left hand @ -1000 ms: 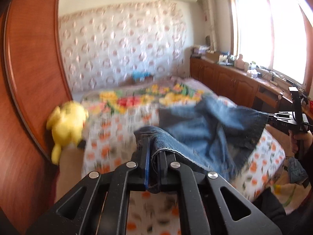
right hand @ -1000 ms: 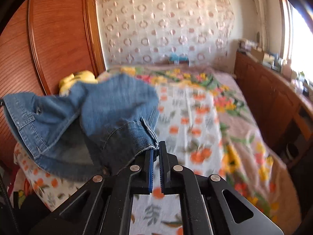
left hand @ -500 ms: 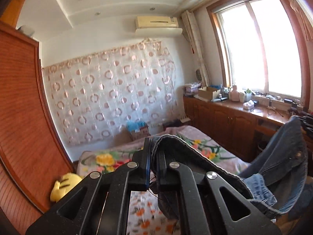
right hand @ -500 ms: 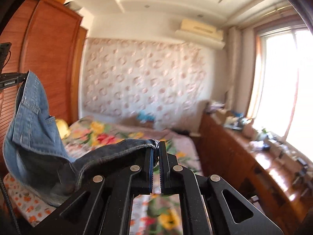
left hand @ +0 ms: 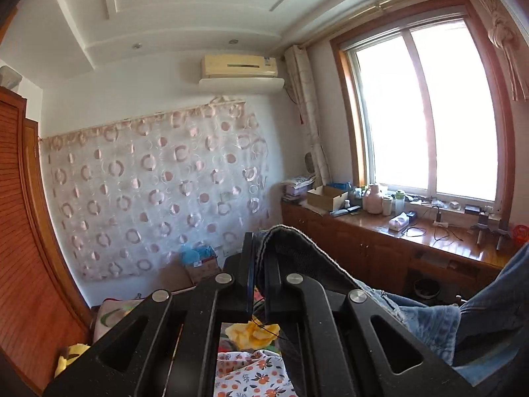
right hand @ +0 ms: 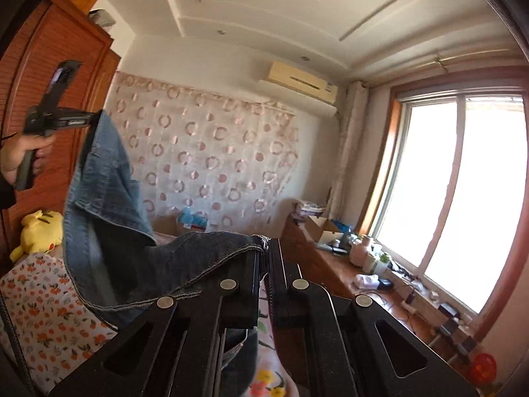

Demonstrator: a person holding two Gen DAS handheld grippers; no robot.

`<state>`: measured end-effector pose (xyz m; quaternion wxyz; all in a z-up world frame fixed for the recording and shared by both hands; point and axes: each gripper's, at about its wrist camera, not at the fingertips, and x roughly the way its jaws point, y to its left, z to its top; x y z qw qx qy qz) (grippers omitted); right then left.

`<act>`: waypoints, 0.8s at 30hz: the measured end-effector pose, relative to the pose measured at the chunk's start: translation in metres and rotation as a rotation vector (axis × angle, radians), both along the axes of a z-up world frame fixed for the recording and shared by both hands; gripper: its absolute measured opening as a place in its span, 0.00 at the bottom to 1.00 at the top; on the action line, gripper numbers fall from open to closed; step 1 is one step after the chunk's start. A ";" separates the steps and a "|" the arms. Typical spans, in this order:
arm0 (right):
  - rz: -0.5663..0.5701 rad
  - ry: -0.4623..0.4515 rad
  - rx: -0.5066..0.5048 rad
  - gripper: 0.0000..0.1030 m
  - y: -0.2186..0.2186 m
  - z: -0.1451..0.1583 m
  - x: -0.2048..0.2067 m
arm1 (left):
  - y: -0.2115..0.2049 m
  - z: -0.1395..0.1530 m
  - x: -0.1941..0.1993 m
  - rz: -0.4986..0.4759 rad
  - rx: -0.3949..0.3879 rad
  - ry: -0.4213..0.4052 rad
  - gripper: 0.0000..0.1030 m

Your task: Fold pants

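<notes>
Left wrist view: the left gripper [left hand: 259, 264] is clamped tight on an edge of the jeans [left hand: 426, 317], denim bunched between its jaws and rising over the right-hand finger. From there the cloth trails off to the lower right, slack, and leaves the picture at the right edge. The gripper points nearly level at the curtained wall [left hand: 155, 195]; only a strip of the bed [left hand: 251, 377] shows beneath it.

Right wrist view: the right gripper [right hand: 263, 258] is likewise closed on a stitched hem of the jeans [right hand: 109, 218]. The garment sags in a loop to the left and climbs to the left gripper [right hand: 87, 119], held high by the person's hand [right hand: 20, 158] in front of the wardrobe [right hand: 49, 76]. The jeans hang clear above the bed [right hand: 43, 297], beside a yellow plush toy [right hand: 39, 231].

Assessment: the step in hand appears to be the lift and spread, the garment raised by two points ahead of any fold. It hangs slack and twisted between the grips. The next move calls for drawing the two grippers apart to take out the sag, then lowering the jeans flat onto the bed without loosening either hold.
</notes>
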<state>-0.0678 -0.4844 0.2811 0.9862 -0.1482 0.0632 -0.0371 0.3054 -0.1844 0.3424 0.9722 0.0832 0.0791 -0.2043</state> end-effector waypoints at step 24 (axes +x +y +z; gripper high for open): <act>0.650 0.566 0.106 0.04 0.294 -0.261 0.055 | 0.193 -0.362 0.014 0.214 0.194 0.564 0.09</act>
